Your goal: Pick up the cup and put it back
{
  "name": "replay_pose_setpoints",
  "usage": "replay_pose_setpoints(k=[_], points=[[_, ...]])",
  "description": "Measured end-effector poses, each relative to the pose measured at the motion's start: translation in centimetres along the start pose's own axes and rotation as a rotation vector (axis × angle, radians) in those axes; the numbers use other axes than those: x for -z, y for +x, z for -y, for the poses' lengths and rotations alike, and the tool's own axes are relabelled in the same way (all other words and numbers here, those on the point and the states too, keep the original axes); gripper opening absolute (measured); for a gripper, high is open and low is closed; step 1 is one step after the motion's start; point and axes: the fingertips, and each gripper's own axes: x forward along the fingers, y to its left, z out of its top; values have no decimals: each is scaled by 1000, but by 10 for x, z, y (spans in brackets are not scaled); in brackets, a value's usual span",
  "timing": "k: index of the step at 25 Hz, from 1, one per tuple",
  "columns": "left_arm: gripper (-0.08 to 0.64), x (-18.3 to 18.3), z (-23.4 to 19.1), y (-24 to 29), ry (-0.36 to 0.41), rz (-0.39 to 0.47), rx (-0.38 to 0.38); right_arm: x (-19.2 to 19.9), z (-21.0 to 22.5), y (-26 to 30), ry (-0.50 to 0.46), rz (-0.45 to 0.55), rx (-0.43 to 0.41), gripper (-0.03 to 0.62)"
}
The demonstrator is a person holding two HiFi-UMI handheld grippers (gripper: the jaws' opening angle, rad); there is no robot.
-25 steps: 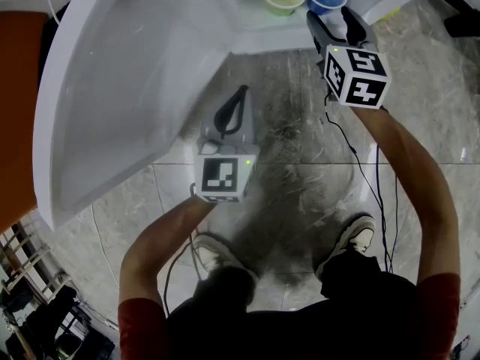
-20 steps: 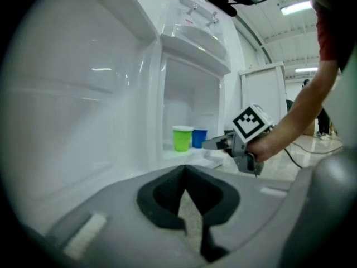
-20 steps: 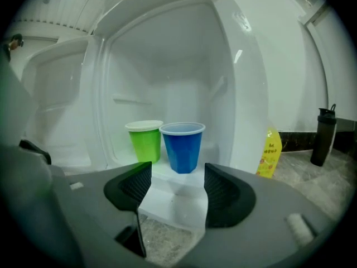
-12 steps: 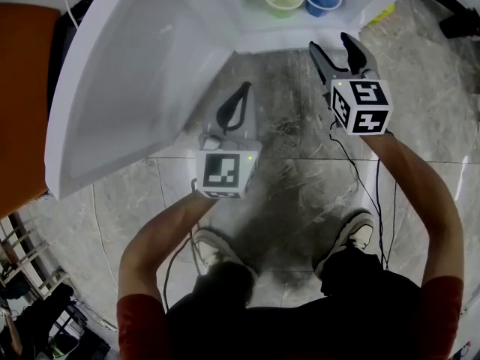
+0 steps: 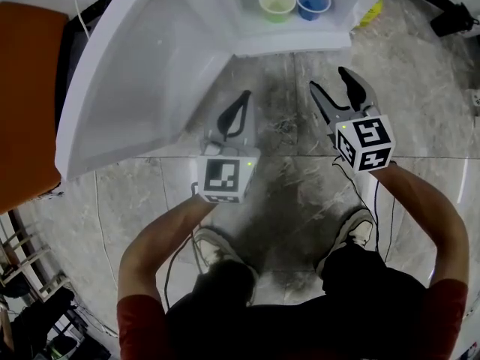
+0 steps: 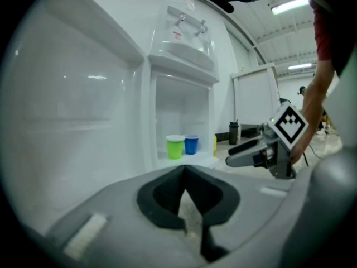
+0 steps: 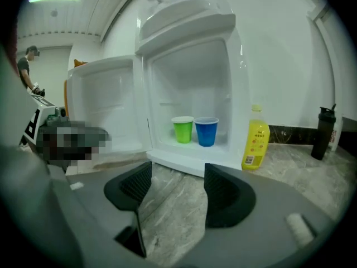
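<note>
We see blue plastic cup (image 5: pixel 313 1) upright in open white fridge (image 5: pixel 292 42), far; green plastic cup (image 5: pixel 277 2) just left, yellow bottle (image 7: pixel 256 138) right outside. Right gripper (image 5: pixel 330 81) jaws apart, empty; left gripper (image 5: pixel 241 103) jaws together.

The open fridge's white bottom shelf (image 7: pixel 187 159) carries two plastic cups, upright and close side by side: a green cup (image 7: pixel 182 129) on the left and a blue cup (image 7: pixel 206 131) on the right. The fridge stands on a grey marbled stone floor (image 5: pixel 292 171). On that floor, just right of the fridge, a yellow bottle (image 7: pixel 255 138) stands upright; farther right, by the far wall, stands a dark bottle (image 7: pixel 322 132). Nearer, the person's shoes (image 5: pixel 358 231) rest on the stone.
</note>
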Motion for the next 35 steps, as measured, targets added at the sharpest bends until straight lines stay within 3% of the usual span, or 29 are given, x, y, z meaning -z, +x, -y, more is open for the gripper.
replay_pose_setpoints(k=[9, 20, 23, 26, 30, 35], points=[[-2, 14, 12, -20, 26, -28, 19, 20, -27, -25, -11, -26, -52, 279], [-2, 11, 12, -25, 22, -29, 23, 10, -26, -31, 1, -19, -49, 276], [-2, 7, 9, -31, 11, -46, 22, 0, -26, -40, -40, -25, -67, 238], [-2, -9, 8, -36, 32, -57, 46, -17, -28, -50, -80, -26, -85, 189], [-2, -48, 3, -53, 35, -36, 49, -46, -26, -71, -49, -9, -60, 91], [-2, -121, 3, -84, 28, -41, 63, -109, -30, -113, -106, 43, 16, 31]])
